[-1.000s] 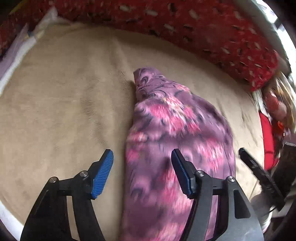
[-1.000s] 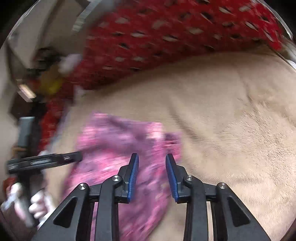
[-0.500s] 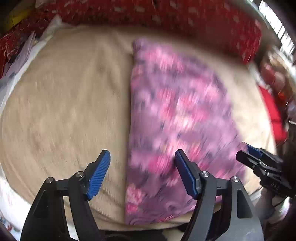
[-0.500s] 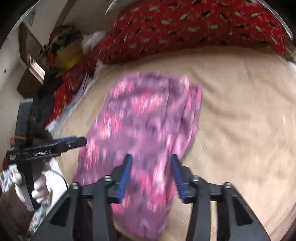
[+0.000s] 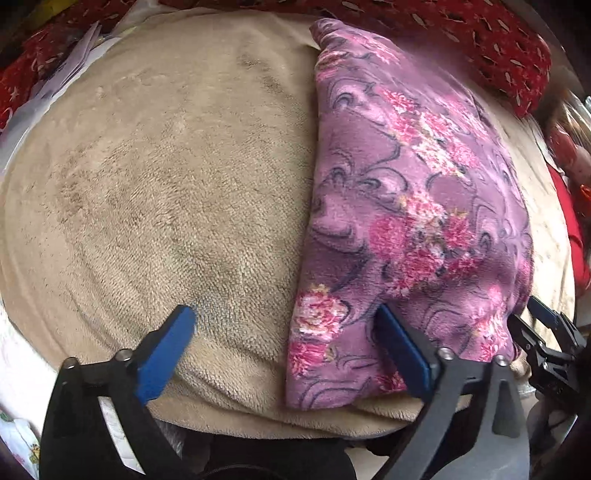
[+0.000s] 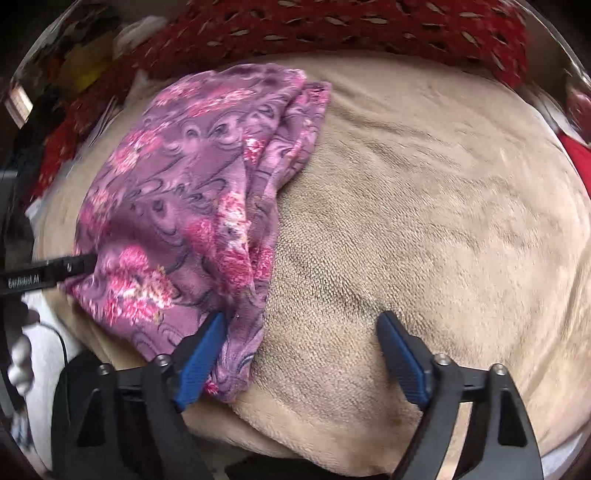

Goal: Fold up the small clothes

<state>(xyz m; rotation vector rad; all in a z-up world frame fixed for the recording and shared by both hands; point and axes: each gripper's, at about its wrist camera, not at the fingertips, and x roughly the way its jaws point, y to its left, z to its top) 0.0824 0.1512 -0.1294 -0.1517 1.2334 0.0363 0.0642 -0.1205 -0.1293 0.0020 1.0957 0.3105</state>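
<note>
**Purple flowery cloth lies folded on the tan blanket, both grippers opening above it**

Far on the left, by the blanket's edge, there are some white papers [image 5: 70,59] and a bit of red cloth. Then comes a big tan fuzzy blanket [image 5: 166,177] that covers the bed. Most of it is bare.

The left gripper [image 5: 284,350] points down at the near edge of the blanket. Its jaws are opening wide. One blue pad [image 5: 166,354] hangs over bare blanket. The other blue pad sits over the near corner of the cloth. The pads do not squeeze anything.

Next is the small purple cloth with pink flowers [image 5: 406,206]. It lies folded into a long strip on the blanket, running from the near edge up to the red pillow with little marks [image 5: 480,33] at the back.

The right gripper [image 6: 303,354] is at the cloth's other near corner. Its jaws are opening too. Its left pad sits on the cloth's wrinkled edge, and the other pad is over bare blanket. It holds nothing.

I see no box, basket or other holder here.
</note>
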